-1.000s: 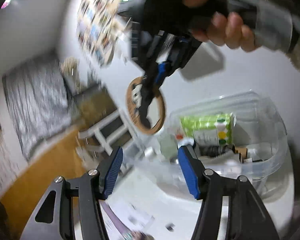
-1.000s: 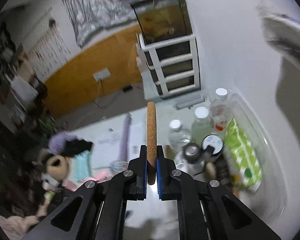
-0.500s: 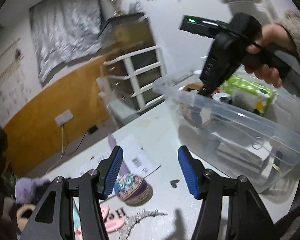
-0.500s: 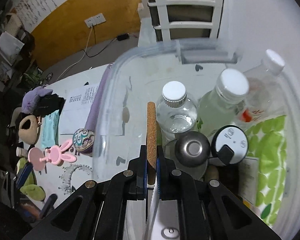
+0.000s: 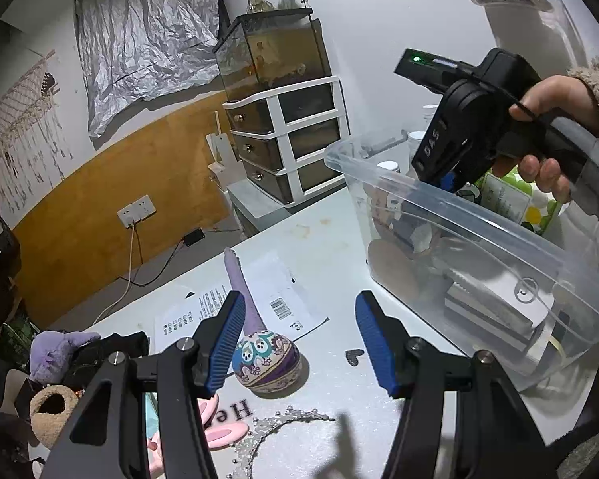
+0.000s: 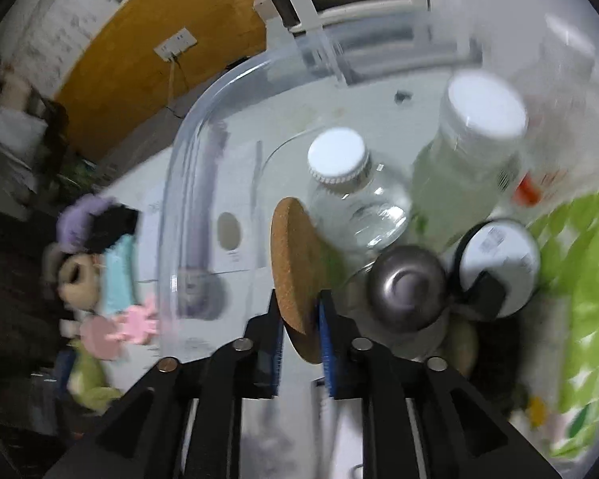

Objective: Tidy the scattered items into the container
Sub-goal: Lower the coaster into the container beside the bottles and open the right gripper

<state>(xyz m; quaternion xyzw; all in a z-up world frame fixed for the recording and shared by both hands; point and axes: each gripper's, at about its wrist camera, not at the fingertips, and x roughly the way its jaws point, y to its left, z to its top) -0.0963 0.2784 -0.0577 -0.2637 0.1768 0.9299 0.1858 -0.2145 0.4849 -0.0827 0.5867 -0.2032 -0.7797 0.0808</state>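
Observation:
The clear plastic container [image 6: 187, 139] [image 5: 439, 207] stands on the white table. My right gripper [image 6: 299, 303] reaches down inside it. Its jaws are opening, and a round cork coaster [image 6: 295, 263] leans slanted between the blue pads, loose, against a clear bottle [image 6: 351, 195]. In the left wrist view a hand [image 5: 547, 119] holds that gripper over the container's rim. My left gripper [image 5: 299, 307] hangs open and empty above the table. Just beyond its left pad lies a patterned egg-shaped rattle [image 5: 267, 359] with a purple handle.
Inside the container are a second bottle [image 6: 471, 147], a steel cap [image 6: 407, 283], a white-lidded jar [image 6: 499, 263] and a green tissue pack [image 6: 579, 279]. On the table lie paper sheets [image 5: 283, 299], a pink rabbit piece [image 5: 219, 431], a beaded tiara [image 5: 279, 423] and a purple plush [image 5: 60, 347]. A drawer unit [image 5: 287, 139] stands behind.
My right gripper dropped into the container with the coaster; its jaws have parted and the coaster has tipped sideways. My left gripper swung from facing the container down to the table.

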